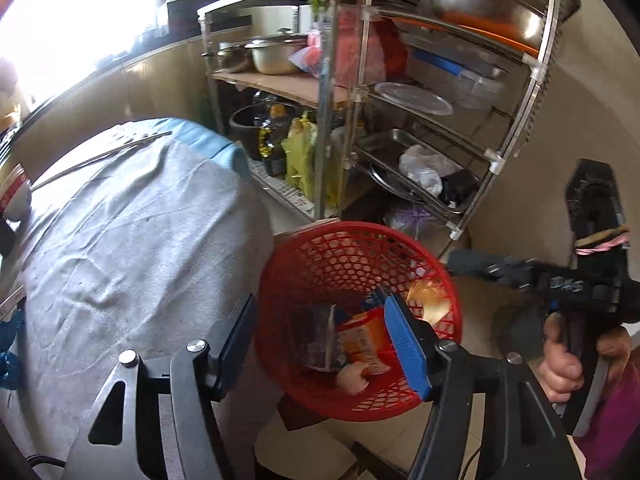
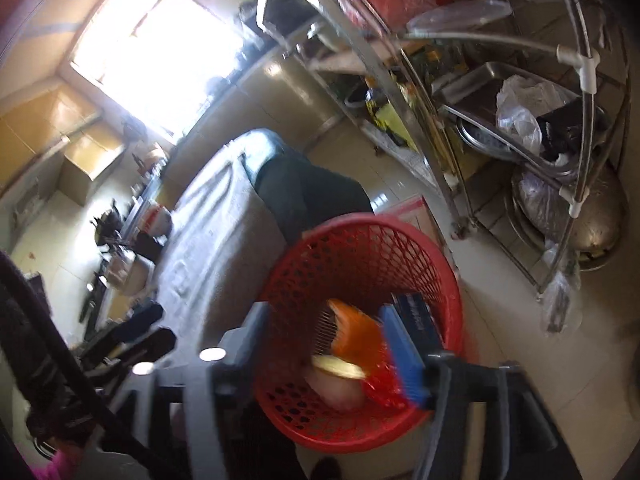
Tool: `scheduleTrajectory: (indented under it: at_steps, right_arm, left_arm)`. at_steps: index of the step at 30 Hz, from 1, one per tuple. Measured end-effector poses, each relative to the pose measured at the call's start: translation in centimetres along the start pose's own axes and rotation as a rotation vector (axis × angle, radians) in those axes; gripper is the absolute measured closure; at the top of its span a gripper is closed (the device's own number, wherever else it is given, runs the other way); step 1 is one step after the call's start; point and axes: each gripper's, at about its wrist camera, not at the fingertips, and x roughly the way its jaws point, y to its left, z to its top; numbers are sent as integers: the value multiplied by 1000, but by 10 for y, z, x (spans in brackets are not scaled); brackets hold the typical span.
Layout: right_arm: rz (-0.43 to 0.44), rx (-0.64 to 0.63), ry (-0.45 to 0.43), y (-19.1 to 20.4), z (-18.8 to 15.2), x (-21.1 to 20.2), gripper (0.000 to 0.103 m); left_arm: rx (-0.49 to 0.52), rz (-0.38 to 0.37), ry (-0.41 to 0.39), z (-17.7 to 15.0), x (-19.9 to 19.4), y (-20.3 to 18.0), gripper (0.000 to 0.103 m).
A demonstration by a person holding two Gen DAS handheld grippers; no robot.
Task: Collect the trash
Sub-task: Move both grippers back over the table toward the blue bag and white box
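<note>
A red mesh basket (image 1: 404,404) stands on the floor beside the table. In it lie an orange carton (image 1: 360,340), a dark wrapper (image 1: 316,332), a pale eggshell-like scrap (image 1: 352,376) and a yellow wrapper (image 1: 428,296). My left gripper (image 1: 320,340) hangs open over the basket with nothing between its pads. From the right, the right gripper's fingers (image 1: 480,267) reach over the rim, held by a hand (image 1: 560,360). In the right wrist view my right gripper (image 2: 328,344) is open above the basket (image 2: 360,228); a blurred orange wrapper (image 2: 356,332) lies loose below it.
A metal rack (image 1: 496,160) with pots, trays and plastic bags stands just behind the basket. A table under a grey cloth (image 1: 120,248) fills the left, with chopsticks (image 1: 100,156) and a bowl (image 1: 14,196) on it. A cardboard box (image 2: 416,208) sits behind the basket on the tiled floor.
</note>
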Motion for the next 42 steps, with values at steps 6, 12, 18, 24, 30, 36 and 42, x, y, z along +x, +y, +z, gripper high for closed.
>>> scheduleTrajectory:
  at_steps: [6,12,18,24,30,36,42]
  right_arm:
    - [-7,-17,-45,7,4,-6,38]
    - [4,-54,-25,24,0,3,38]
    - [38,-111,10,51,-8,17,38]
    - [84,-169,69,85,-22,36,38]
    - [133,-250,130,129,-40,59,38]
    - [187,-318,183,172,-56,78,38]
    - [205,-372,230,203,-71,95,38]
  left_arm:
    - [-93,57,-18,-9,-13,38,36]
    - [-108,184,-18,-36,-29,69,36]
    - [-166,310,-1,-71,-52,109,36]
    - [-268,425,-18,-110,-81,152,36]
    - [-377,493,-31,-143,-106,190,36]
    - [-461,552,-48,-169,-122,220,36]
    - [-505,609,-55,-190,-128,239,35]
